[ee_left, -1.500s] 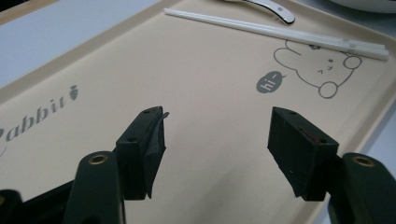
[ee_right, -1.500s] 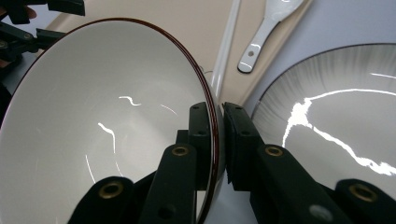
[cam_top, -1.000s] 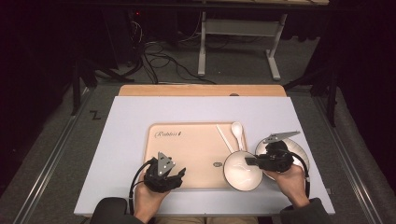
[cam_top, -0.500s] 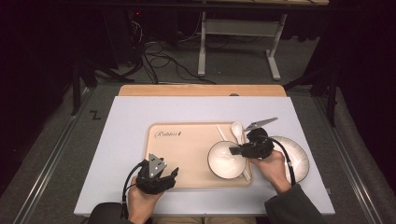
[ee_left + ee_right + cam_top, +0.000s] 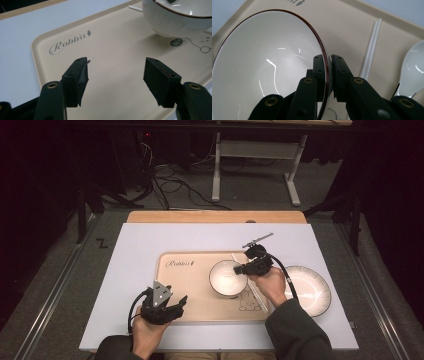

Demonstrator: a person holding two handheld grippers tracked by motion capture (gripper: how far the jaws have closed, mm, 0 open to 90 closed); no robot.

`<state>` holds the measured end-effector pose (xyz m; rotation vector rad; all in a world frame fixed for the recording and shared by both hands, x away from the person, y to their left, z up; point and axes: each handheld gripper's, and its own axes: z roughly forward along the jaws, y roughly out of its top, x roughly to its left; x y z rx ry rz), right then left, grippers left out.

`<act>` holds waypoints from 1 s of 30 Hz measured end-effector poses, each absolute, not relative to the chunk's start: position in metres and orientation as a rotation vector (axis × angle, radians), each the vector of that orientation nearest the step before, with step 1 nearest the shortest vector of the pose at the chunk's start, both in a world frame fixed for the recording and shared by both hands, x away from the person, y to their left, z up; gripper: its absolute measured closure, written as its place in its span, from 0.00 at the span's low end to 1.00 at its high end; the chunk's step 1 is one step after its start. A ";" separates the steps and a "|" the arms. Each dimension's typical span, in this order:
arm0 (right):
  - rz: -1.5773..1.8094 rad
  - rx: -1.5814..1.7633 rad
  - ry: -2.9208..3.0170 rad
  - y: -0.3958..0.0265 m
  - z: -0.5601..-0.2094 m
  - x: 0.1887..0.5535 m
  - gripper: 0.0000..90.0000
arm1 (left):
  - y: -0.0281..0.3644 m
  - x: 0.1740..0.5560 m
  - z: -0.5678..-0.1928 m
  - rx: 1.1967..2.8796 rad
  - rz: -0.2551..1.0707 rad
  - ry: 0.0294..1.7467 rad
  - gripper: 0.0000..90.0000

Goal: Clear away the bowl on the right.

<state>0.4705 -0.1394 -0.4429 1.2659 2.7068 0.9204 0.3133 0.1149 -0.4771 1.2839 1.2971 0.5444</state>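
one bowl [image 5: 228, 278], one plate [image 5: 307, 290], one tray [image 5: 185, 280], two chopsticks [image 5: 370, 62]

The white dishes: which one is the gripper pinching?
The bowl with the dark rim, over the tan tray. The right gripper clamps its rim. The wide plate sits apart on the table, untouched.

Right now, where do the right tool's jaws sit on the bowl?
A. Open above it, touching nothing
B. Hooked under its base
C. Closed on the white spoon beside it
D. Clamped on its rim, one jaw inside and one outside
D: in the right gripper view the right tool pinches the dark-edged rim of the white bowl, one jaw inside the bowl and the other outside, over the beige tray.
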 end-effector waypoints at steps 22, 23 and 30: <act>0.883 1.530 2.579 -0.123 -0.472 0.522 0.93 | 0.104 0.322 -0.478 1.307 0.494 1.270 0.41; 0.874 1.524 2.581 -0.122 -0.473 0.522 0.93 | 0.104 0.321 -0.478 1.314 0.496 1.271 0.41; 0.827 1.495 2.564 -0.116 -0.474 0.525 0.93 | 0.104 0.320 -0.479 1.303 0.497 1.278 0.41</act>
